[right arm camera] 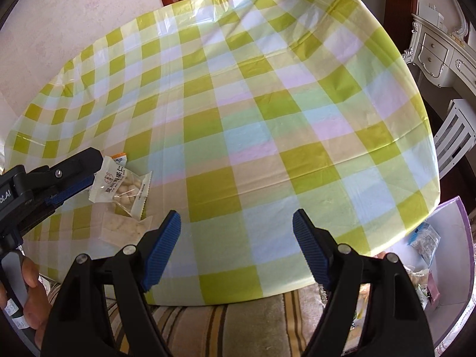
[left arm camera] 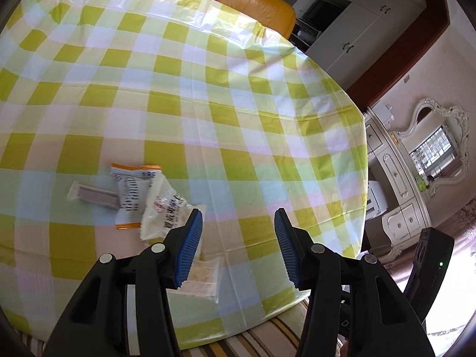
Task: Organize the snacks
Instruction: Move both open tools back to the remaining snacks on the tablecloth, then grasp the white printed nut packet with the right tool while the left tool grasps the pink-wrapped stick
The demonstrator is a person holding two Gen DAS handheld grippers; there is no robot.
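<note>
On the green-checked tablecloth (left arm camera: 208, 104) several snacks lie in a small group. They are a white packet of nuts (left arm camera: 166, 208), an orange-edged packet (left arm camera: 134, 196), a brown bar in clear wrap (left arm camera: 95, 195) and a clear-wrapped biscuit (left arm camera: 205, 276). My left gripper (left arm camera: 238, 217) hovers open just right of them, with only cloth between its pads. Its left finger overlaps the nut packet and the biscuit in the picture. The right wrist view shows the nut packet (right arm camera: 125, 190), the biscuit (right arm camera: 125, 229) and the left gripper (right arm camera: 83, 184) beside them. My right gripper (right arm camera: 238, 220) stands open over bare cloth, holding nothing.
A purple-rimmed box (right arm camera: 464, 238) holding several snack packets (right arm camera: 425, 241) sits low beyond the table's right edge. An orange leather chair (left arm camera: 255, 3) stands at the far side. A striped cushion (right arm camera: 223, 327) lies below the near edge. A person's hand (right arm camera: 29, 282) grips the left tool.
</note>
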